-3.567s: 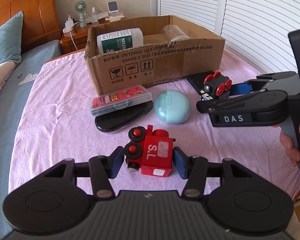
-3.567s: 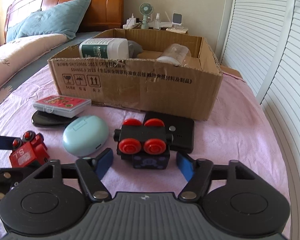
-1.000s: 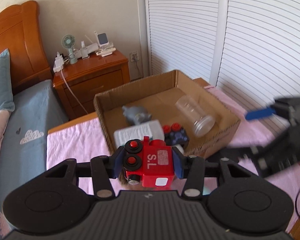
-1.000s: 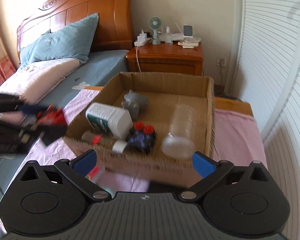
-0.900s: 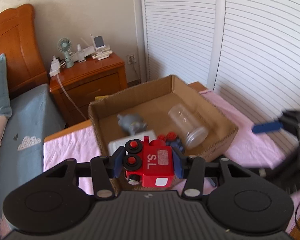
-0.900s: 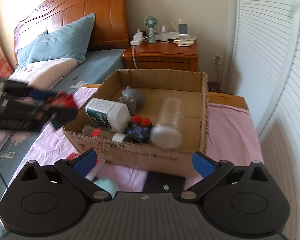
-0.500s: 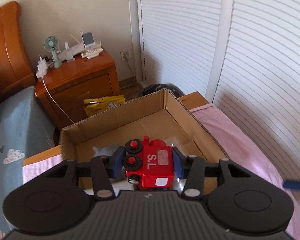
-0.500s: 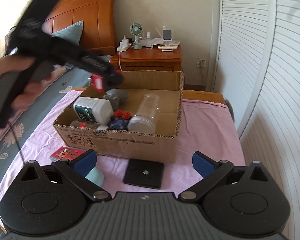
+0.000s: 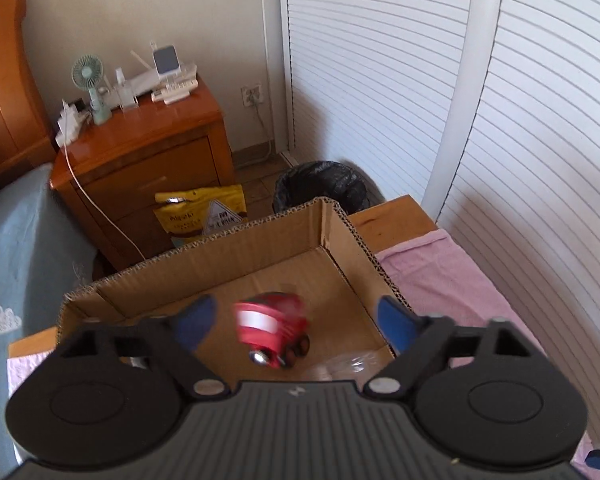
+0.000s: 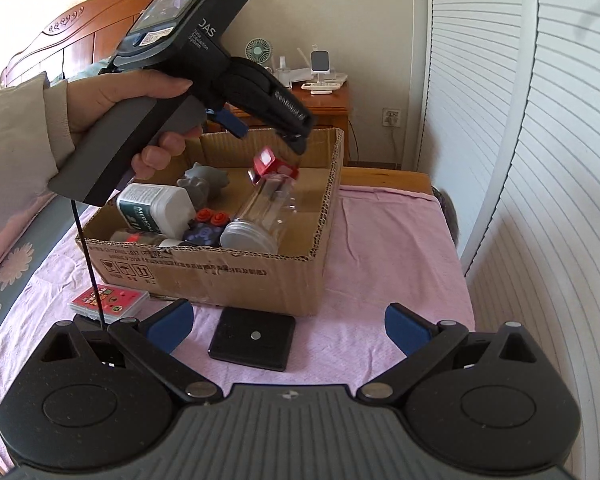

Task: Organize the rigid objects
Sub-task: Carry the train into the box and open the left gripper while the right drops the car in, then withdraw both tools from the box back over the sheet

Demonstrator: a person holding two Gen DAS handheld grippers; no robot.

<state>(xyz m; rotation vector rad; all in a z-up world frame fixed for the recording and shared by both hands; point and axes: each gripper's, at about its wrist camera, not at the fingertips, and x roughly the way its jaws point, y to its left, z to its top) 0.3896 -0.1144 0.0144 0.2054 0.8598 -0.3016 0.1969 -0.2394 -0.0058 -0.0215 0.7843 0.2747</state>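
My left gripper [image 9: 296, 322] hangs over the cardboard box [image 9: 204, 248], its jaws opening. The red toy train [image 9: 272, 328] is blurred and loose between them, touching neither pad. In the right wrist view a hand holds that left gripper [image 10: 266, 136] above the box [image 10: 220, 268], and the train [image 10: 272, 164] tumbles just under its fingers, above a clear jar [image 10: 264, 208]. Also in the box are a white bottle [image 10: 156, 208], a grey figure [image 10: 204, 180] and a dark toy car with red wheels [image 10: 206, 228]. My right gripper [image 10: 290, 328] is open and empty, in front of the box.
A black square device [image 10: 252, 338] and a red card case [image 10: 108, 300] lie on the pink cloth [image 10: 380, 260] before the box. Behind the box are a wooden nightstand [image 9: 148, 152], a black bin [image 9: 320, 188] and white louvred doors [image 9: 520, 120].
The left gripper's jaws have spread and the red train has dropped out of them toward the box floor. The left gripper moved farther over the box. The right gripper shifted slightly.
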